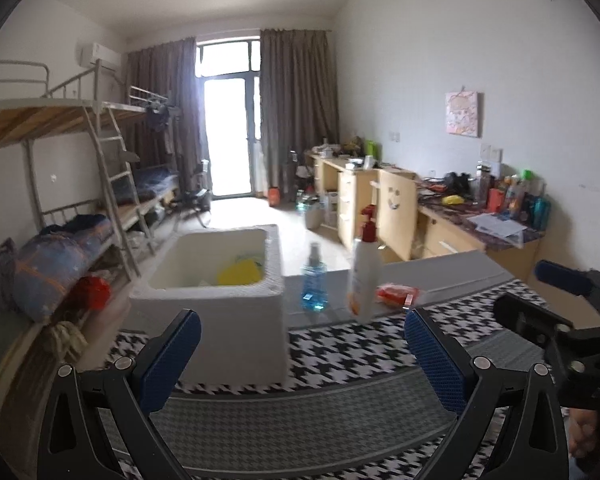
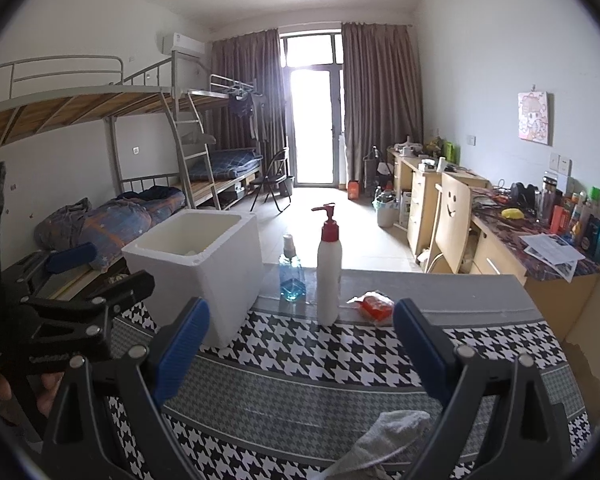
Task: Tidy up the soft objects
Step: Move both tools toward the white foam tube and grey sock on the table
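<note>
A crumpled pale grey cloth (image 2: 384,432) lay on the near edge of the houndstooth table mat (image 2: 300,364), directly below the right gripper (image 2: 300,344), whose blue-padded fingers (image 2: 184,344) stood wide apart and held nothing. The cloth looked limp and light, likely to sag and trail if lifted by a corner; a pinch across its bunched middle, where the folds were thickest, appeared the surer hold. It seemed in no danger of breaking or slipping, though a loose end might catch on the table edge.

Farther back on the mat, a crinkled red-orange packet (image 2: 374,304) rested just beside a tall white pump bottle (image 2: 329,272); it looked thin and springy, best taken across its width. A blue spray bottle (image 2: 291,276) stood behind, between the pump bottle and a white foam box (image 2: 220,280) that sat open at the table's left.

Seen from the left wrist, a yellow soft item (image 1: 238,274) already lay inside the box, suggesting the box was the collection point. The left gripper (image 1: 300,352) hovered in front of it, jaws likewise spread and empty, while a hand (image 2: 4,396) gripped its handle at the frame's edge. Bunk beds (image 2: 140,152) and cluttered desks (image 2: 500,236) lined the room beyond.
</note>
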The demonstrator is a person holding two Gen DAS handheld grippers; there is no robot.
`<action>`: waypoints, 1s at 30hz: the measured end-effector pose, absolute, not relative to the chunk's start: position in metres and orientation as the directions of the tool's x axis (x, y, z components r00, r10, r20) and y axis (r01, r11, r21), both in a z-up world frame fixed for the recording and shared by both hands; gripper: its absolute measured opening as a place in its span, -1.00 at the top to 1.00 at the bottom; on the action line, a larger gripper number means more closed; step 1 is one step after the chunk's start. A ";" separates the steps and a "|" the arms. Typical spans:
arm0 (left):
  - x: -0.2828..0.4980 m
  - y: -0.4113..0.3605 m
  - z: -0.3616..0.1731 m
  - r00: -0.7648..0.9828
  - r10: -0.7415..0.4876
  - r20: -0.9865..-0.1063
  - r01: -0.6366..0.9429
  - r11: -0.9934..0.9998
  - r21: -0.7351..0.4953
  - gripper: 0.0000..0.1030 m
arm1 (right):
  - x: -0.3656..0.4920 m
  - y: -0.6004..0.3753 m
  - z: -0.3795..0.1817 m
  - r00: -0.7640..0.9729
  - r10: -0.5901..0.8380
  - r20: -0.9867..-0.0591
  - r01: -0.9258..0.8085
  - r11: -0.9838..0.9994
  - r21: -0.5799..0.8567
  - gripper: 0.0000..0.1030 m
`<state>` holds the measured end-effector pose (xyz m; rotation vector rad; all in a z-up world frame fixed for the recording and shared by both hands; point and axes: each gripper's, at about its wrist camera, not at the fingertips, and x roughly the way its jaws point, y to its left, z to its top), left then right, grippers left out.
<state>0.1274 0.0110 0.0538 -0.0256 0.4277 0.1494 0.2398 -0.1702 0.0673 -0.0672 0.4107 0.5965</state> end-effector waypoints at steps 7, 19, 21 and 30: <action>0.115 -0.004 0.051 0.915 0.107 -0.388 -0.116 0.993 0.001 -0.98 | 0.232 -0.182 0.062 0.764 0.512 -0.393 -0.535 0.843 0.059 -0.85; 0.104 -0.020 0.037 0.920 0.061 -0.387 -0.072 0.997 -0.015 -0.98 | 0.218 -0.195 0.048 0.784 0.481 -0.392 -0.504 0.862 0.048 -0.85; 0.103 -0.021 0.035 0.922 0.066 -0.382 -0.074 0.997 -0.007 -0.98 | 0.217 -0.197 0.046 0.789 0.475 -0.388 -0.498 0.866 0.048 -0.85; 0.098 -0.026 0.028 0.929 0.053 -0.367 -0.058 0.998 -0.001 -0.98 | 0.218 -0.207 0.035 0.791 0.463 -0.399 -0.474 0.877 0.078 -0.85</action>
